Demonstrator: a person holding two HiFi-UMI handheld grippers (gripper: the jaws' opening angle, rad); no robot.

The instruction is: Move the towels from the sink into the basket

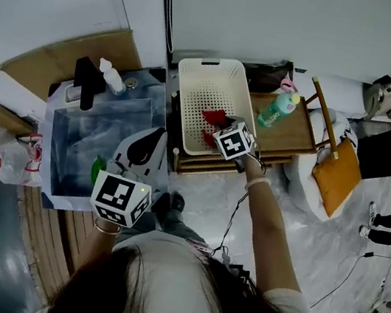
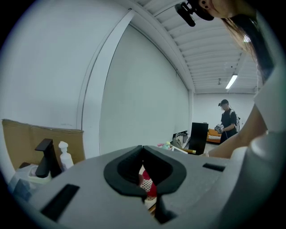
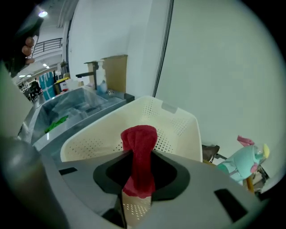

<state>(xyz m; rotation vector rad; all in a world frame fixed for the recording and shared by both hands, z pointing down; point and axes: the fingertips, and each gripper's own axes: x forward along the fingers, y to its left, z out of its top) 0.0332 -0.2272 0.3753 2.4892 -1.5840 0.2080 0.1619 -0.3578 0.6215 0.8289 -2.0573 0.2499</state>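
Status: transfer in hand, release not yet made.

Right gripper (image 3: 139, 152): its 2 jaws pinch the red terry towel (image 3: 139, 138) near one end. The rest of the cloth hangs in a narrow bunch straight out beyond the tips. The towel's long axis follows the line the jaws point along, steeply downward.

Relation governing the next move: the white perforated plastic basket (image 3: 178, 116) lies directly ahead of and below these tips. In the head view the towel already sits inside the basket's rim, with the perforated walls on both sides of the jaws. In my judgement, spreading the jaws here should drop the cloth inside. No sideways shift appears necessary.

Left gripper (image 2: 143, 147): jaws pressed together at the tips, with nothing between them. It is held roughly level beside the steel sink (image 1: 71, 138), which lies just below and to its left.

Sink contents: 1 green item (image 1: 97, 170) lies close under the left gripper. It is possibly another towel, though this cannot be confirmed. The left gripper is clearly the nearer of the 2 to it.
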